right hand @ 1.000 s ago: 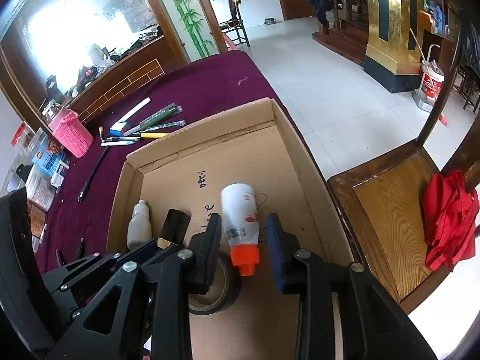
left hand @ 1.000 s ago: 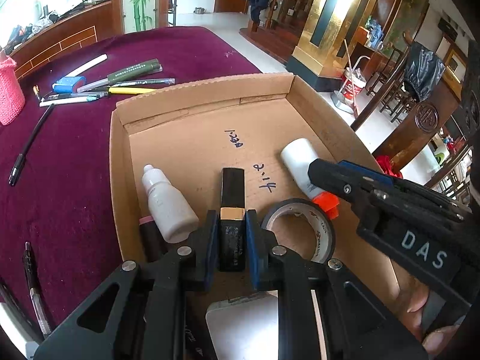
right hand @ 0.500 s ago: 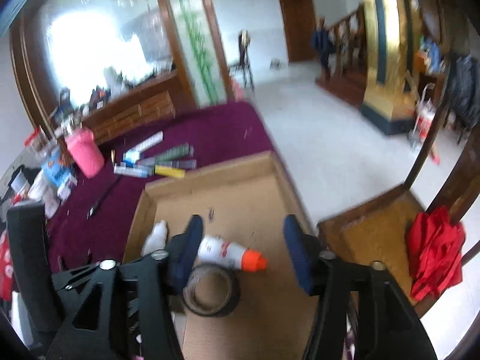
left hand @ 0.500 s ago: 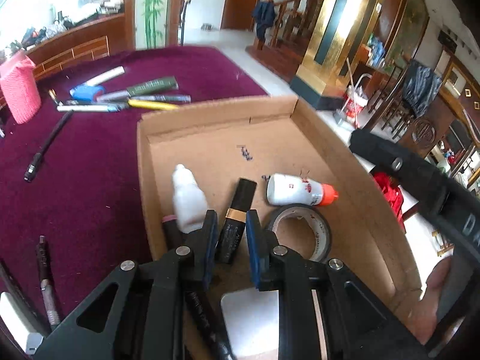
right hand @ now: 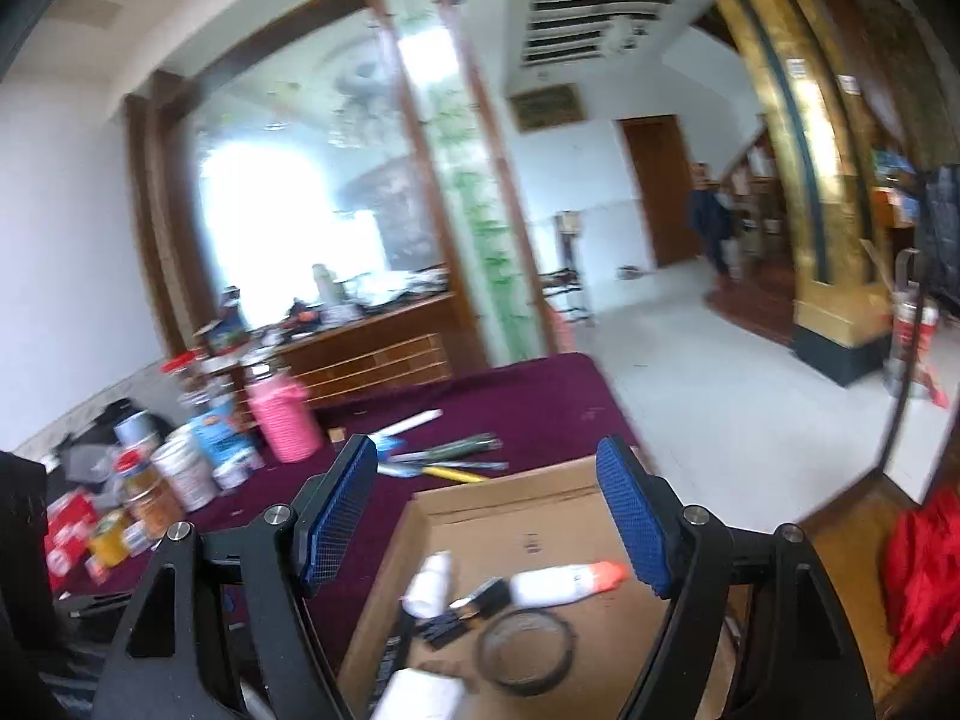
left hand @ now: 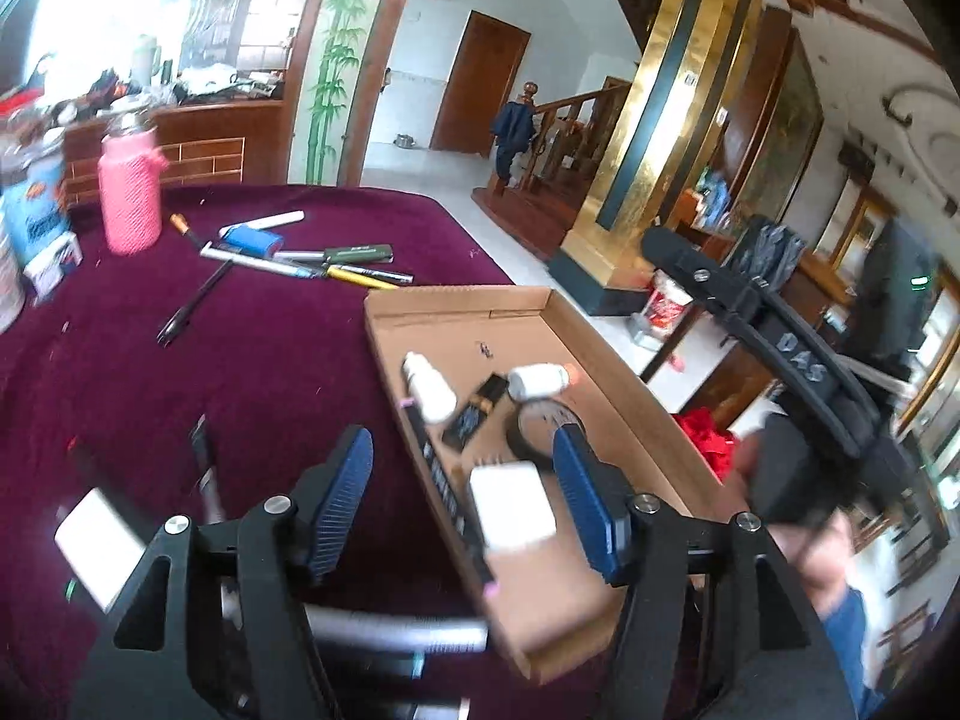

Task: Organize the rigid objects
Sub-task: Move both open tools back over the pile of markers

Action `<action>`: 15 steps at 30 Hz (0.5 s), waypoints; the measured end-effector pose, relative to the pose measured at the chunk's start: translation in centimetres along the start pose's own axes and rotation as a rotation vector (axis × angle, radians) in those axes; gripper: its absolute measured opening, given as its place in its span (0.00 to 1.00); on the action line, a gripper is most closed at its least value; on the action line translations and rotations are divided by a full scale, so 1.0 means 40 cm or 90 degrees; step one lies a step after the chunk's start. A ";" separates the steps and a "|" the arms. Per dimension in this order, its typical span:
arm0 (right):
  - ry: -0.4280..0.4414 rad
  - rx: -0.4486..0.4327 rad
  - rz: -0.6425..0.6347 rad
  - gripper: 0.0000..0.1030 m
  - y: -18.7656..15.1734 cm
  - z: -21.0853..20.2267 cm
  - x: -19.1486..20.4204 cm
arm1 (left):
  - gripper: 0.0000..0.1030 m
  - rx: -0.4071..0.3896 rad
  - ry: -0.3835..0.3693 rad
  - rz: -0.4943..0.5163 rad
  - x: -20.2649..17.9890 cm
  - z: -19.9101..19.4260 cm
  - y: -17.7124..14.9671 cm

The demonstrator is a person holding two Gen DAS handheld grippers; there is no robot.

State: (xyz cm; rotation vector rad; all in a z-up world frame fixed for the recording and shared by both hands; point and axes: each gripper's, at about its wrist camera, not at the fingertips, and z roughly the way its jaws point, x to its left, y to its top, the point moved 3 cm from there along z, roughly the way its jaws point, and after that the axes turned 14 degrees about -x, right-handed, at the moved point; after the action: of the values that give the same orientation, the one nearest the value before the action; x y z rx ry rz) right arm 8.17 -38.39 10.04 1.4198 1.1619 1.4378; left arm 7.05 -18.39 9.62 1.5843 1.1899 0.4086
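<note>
My left gripper (left hand: 462, 504) stands well open with nothing between its pads; its jaws have just been opening, and the black tube (left hand: 474, 411) lies loose in the cardboard box (left hand: 606, 354). My right gripper (right hand: 492, 516) is open and empty too, jaws likewise just widened, the orange-capped white bottle (right hand: 567, 582) lying free below it.

Going left to right in the left wrist view: the pink knitted bottle (left hand: 129, 195) stands at the upper left, then the pile of pens and markers (left hand: 312, 255) on the maroon cloth (left hand: 180, 372), with a lone black pen (left hand: 195, 303) just below them. These look like what is left to collect (my guess from the task). Next comes the box at centre, holding the dropper bottle (left hand: 429, 387), the black tube, the tape roll (left hand: 543, 426) and a white block (left hand: 513, 504).

The pens lie up and left of my left tool, well apart from it, and the left hand is the nearer one. Most of their long axes run nearly across the frame, tips toward the right; the lone pen slants from upper right to lower left. I judge the jaws would need to straddle a pen across that axis.
</note>
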 end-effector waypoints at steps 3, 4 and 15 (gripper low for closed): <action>0.046 0.054 -0.024 0.69 -0.025 0.013 0.048 | 0.60 -0.016 0.023 0.007 0.057 -0.092 -0.014; 0.063 0.075 -0.028 0.69 -0.037 0.021 0.066 | 0.61 -0.011 0.039 0.008 0.085 -0.121 -0.021; 0.267 0.439 -0.022 0.68 -0.266 0.004 0.346 | 0.78 0.009 0.199 -0.089 0.386 -0.294 -0.156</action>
State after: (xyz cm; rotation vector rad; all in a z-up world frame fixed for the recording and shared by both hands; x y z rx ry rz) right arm 6.75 -22.21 3.61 1.5557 2.0851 1.4111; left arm 2.04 0.55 3.96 1.4730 1.5335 0.5717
